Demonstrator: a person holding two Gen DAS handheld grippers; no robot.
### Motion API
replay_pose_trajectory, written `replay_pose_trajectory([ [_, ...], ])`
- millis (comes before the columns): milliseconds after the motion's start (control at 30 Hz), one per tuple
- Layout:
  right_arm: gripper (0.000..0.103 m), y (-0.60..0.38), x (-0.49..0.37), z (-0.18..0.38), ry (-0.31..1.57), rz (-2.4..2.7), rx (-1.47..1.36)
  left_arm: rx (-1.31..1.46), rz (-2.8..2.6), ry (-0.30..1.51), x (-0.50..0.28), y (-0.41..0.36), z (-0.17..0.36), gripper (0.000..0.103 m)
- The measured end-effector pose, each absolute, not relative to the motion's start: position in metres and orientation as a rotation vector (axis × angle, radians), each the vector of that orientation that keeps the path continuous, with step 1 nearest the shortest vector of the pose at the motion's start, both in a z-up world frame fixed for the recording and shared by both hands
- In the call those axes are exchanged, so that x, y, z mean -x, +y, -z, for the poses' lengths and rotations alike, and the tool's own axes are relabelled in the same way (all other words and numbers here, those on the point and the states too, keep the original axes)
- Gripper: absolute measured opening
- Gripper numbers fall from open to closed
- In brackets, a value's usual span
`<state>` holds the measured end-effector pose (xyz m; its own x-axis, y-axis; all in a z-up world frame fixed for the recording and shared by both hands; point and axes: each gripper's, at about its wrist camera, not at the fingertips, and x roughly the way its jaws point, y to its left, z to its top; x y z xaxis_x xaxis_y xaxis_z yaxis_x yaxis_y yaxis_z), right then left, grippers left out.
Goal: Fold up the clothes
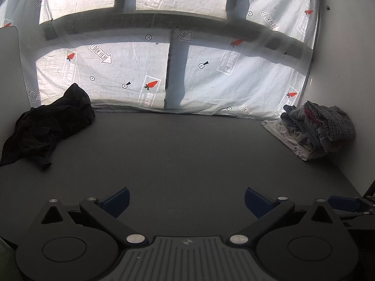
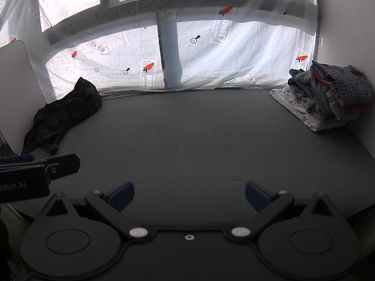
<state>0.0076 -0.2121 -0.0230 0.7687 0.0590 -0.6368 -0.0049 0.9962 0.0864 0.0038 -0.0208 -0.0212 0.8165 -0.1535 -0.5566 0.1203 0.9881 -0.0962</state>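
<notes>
Clothes lay on the matte grey table (image 1: 187, 152): a crumpled black garment (image 1: 49, 126) far left, a folded stack (image 1: 316, 128) far right. Left gripper (image 1: 186, 201) and right gripper (image 2: 189, 195) hovered with jaws wide apart, empty.

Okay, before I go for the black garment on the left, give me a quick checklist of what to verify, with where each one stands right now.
1. Left gripper open and empty: ok.
2. Right gripper open and empty: ok.
3. Black garment lying crumpled at the table's left rear, nothing on top of it: ok.
4. Middle of the grey table bare for spreading: ok.
5. Stack of clothes kept at the right rear corner, apart from the garment: ok.
6. Collar or hem to pinch: cannot tell, too dark and bunched.
</notes>
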Motion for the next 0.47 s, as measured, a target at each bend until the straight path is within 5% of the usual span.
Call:
replay_pose_trajectory([
  [467, 0.102, -0.205, 0.0, 0.017, 0.679, -0.039, -0.054, 0.083, 0.138, 0.598, 0.007, -0.009, 0.019, 0.103],
])
